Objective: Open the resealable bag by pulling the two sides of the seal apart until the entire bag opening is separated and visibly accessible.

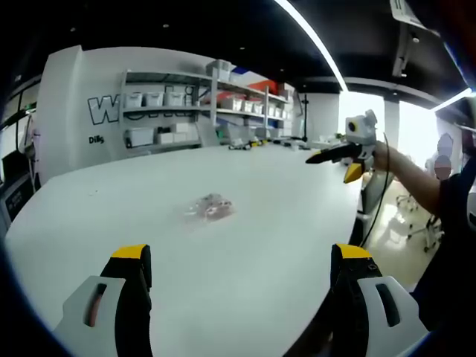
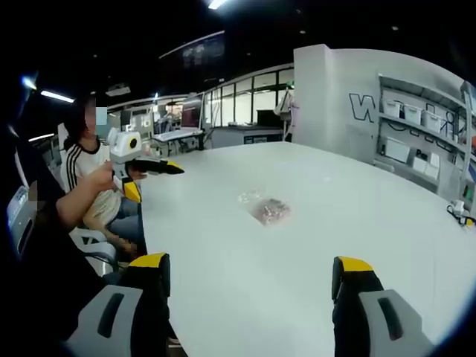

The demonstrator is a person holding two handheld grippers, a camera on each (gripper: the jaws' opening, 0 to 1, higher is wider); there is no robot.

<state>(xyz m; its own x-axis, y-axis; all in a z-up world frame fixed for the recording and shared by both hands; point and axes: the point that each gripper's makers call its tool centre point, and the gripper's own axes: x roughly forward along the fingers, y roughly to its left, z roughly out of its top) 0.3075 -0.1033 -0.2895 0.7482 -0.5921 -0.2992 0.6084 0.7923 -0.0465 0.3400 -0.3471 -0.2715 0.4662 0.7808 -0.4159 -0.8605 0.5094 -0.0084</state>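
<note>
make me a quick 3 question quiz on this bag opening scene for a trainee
1. True or false: the resealable bag is already clamped in the left gripper.
2. Multiple choice: the bag lies on A) a shelf, B) the white table, C) a chair.
3. Fill in: in the right gripper view, the right gripper stands with its jaws ____.

Key
1. False. The bag lies flat on the table, apart from the jaws, which stand wide apart.
2. B. It rests toward the middle of the table top, with small pinkish contents inside.
3. Open. Nothing is between them, and the bag lies beyond the tips.
</note>
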